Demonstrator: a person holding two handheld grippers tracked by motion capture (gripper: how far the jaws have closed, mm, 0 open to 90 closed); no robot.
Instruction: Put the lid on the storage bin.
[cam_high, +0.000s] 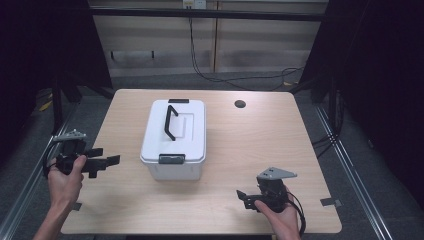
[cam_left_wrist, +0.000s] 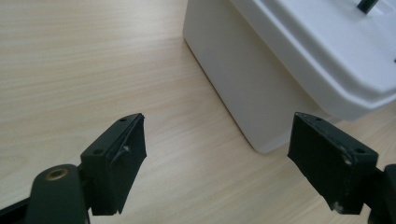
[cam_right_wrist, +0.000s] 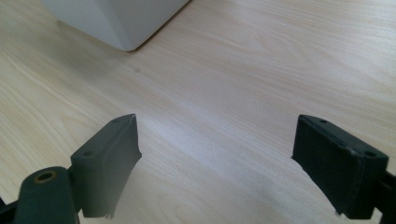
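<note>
A white lidded storage box (cam_high: 174, 137) stands on the wooden table (cam_high: 260, 145), with a black handle (cam_high: 171, 121) on its lid and dark latches at the near end (cam_high: 172, 159) and far end (cam_high: 178, 101). My left gripper (cam_high: 107, 160) hovers at the table's left edge, open, aimed at the box's near left side (cam_left_wrist: 243, 84). Its jaws stand wide apart with nothing between them (cam_left_wrist: 215, 161). My right gripper (cam_high: 244, 197) sits near the front right, open and empty (cam_right_wrist: 215, 163). The box's corner (cam_right_wrist: 116, 23) lies ahead of it.
A round cable hole (cam_high: 240, 104) is set in the table's far right part. Cables (cam_high: 240, 75) run across the floor behind the table. Metal rails (cam_high: 350, 165) flank the table on both sides. Bare wood lies right of the box.
</note>
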